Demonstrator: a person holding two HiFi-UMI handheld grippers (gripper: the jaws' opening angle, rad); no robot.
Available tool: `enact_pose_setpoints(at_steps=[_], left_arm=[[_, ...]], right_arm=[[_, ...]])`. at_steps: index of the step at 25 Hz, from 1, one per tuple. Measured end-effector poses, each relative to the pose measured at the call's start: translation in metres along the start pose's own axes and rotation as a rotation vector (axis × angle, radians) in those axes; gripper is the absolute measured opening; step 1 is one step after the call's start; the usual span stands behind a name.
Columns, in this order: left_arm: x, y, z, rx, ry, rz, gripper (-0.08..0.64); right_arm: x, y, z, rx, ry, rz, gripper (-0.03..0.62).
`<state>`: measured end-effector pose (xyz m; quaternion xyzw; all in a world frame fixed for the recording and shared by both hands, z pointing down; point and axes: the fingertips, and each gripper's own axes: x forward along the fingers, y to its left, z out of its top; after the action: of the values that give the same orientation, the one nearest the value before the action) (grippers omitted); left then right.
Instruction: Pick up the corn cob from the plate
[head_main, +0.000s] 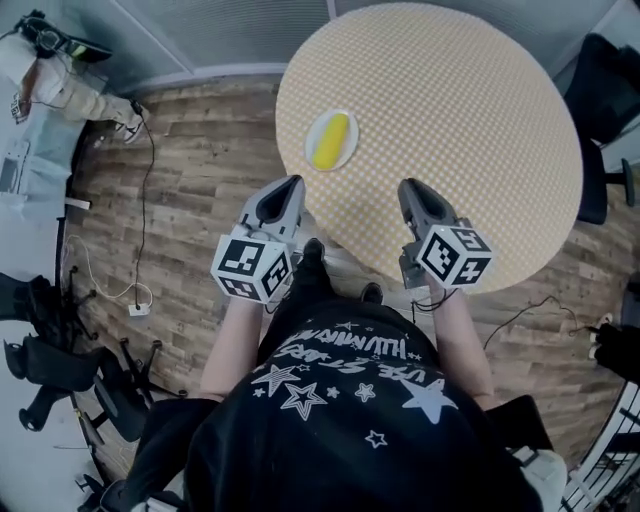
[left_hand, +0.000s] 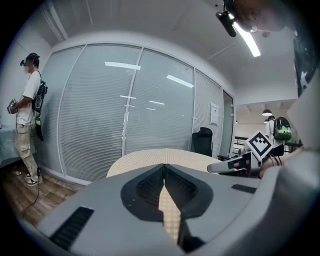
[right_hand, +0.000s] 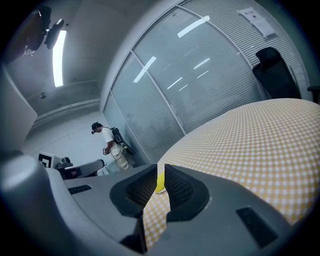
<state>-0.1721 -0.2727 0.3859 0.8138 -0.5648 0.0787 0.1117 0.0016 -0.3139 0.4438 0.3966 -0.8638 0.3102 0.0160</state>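
Note:
A yellow corn cob (head_main: 331, 140) lies on a small white plate (head_main: 312, 150) at the near-left part of a round table with a yellow checked cloth (head_main: 450, 110). My left gripper (head_main: 289, 184) hovers at the table's near edge, just short of the plate, with its jaw tips touching and nothing between them (left_hand: 163, 166). My right gripper (head_main: 409, 188) is over the near edge to the right of the plate, also shut and empty. In the right gripper view the corn cob (right_hand: 160, 184) shows as a yellow sliver just past the jaw tips (right_hand: 160, 168).
A black office chair (head_main: 612, 90) stands at the table's far right. Cables (head_main: 140, 290) trail over the wooden floor on the left, near a black chair base (head_main: 60, 370). Another person (left_hand: 27, 115) stands by the glass wall with blinds.

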Motion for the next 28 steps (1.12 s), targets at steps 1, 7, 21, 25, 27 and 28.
enact_pose_setpoints(at_steps=[1, 7, 21, 25, 27, 28], left_arm=[[0.005, 0.008, 0.002, -0.002, 0.0, -0.009, 0.009], [0.036, 0.052, 0.008, -0.006, 0.01, -0.092, 0.009], [0.086, 0.147, -0.01, -0.056, 0.056, -0.211, 0.009], [0.099, 0.16, -0.024, -0.064, 0.099, -0.256, 0.009], [0.103, 0.163, -0.031, -0.064, 0.123, -0.283, 0.009], [0.104, 0.164, -0.033, -0.063, 0.131, -0.298, 0.009]], right_arm=[[0.007, 0.002, 0.001, -0.001, 0.003, -0.008, 0.055], [0.058, 0.013, -0.006, 0.009, 0.06, -0.055, 0.055], [0.185, 0.022, -0.056, 0.09, 0.319, -0.192, 0.21], [0.209, 0.01, -0.072, 0.139, 0.376, -0.252, 0.265], [0.219, 0.003, -0.079, 0.152, 0.404, -0.288, 0.273], [0.224, 0.0, -0.081, 0.153, 0.416, -0.308, 0.275]])
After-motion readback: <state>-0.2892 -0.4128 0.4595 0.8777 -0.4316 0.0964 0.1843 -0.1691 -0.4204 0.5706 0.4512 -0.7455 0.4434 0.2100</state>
